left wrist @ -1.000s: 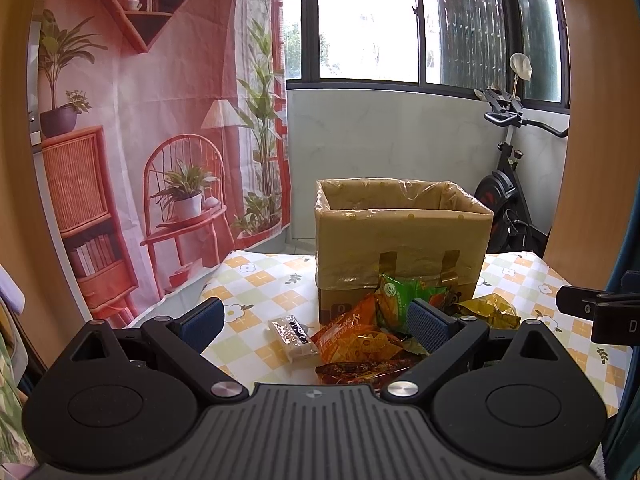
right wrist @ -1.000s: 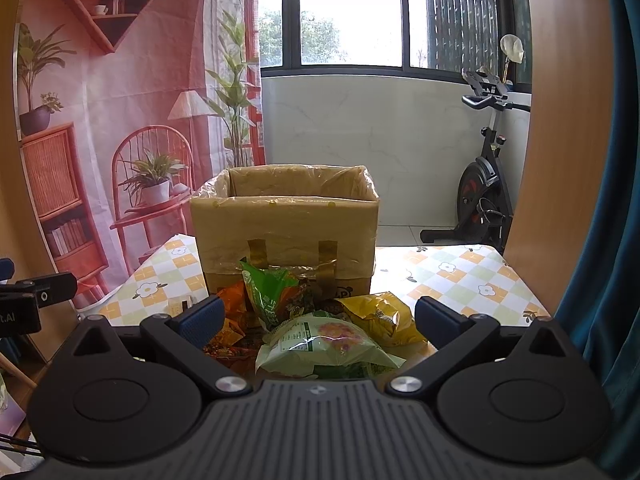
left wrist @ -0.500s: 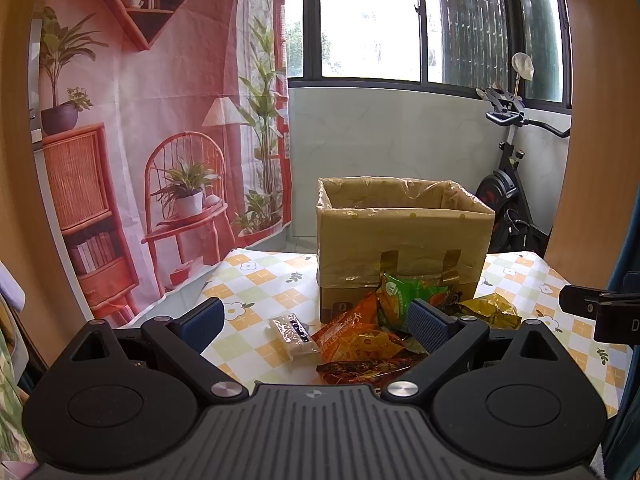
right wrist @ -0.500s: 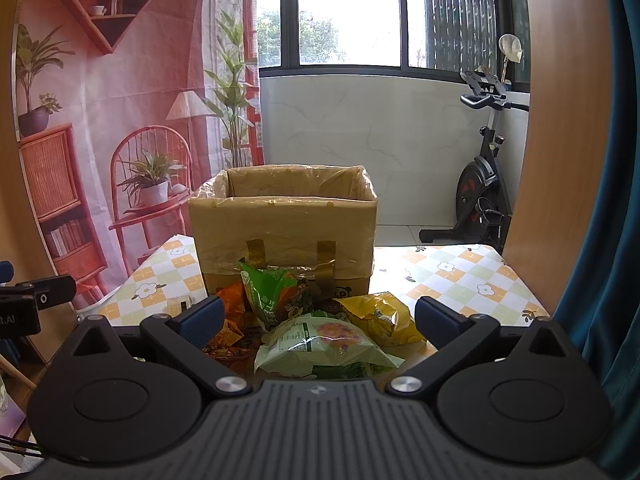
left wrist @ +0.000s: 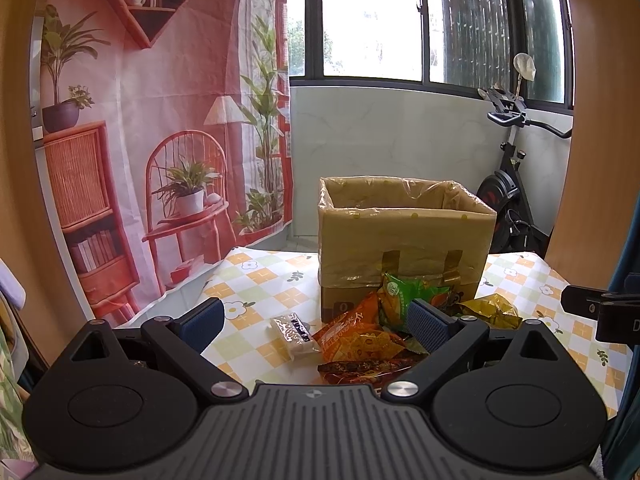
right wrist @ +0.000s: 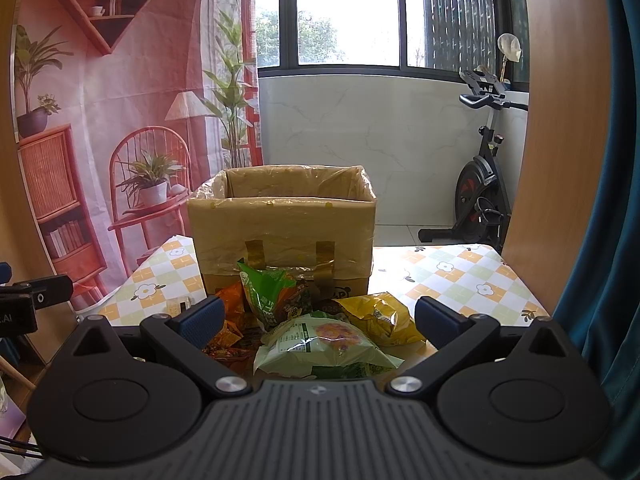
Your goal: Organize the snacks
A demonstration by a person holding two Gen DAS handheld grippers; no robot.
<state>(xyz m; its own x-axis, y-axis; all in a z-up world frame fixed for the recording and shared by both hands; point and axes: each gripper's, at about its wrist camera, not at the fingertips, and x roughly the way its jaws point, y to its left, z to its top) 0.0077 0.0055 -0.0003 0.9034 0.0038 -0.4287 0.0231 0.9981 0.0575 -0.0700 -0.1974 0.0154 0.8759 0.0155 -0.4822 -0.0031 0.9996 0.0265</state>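
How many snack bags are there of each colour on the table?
Orange bag: 1
Dark green bag: 1
Light green bag: 1
Yellow bag: 1
Dark red-brown bag: 1
Small white packet: 1
Total: 6 that I can see, all in front of the cardboard box.

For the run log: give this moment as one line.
left gripper open | right gripper open | snack packets piled before plastic-lined cardboard box

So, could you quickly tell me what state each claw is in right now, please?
Left claw: open, holding nothing, above the snack pile.
Right claw: open, holding nothing, with the pale green bag ahead between its fingers.
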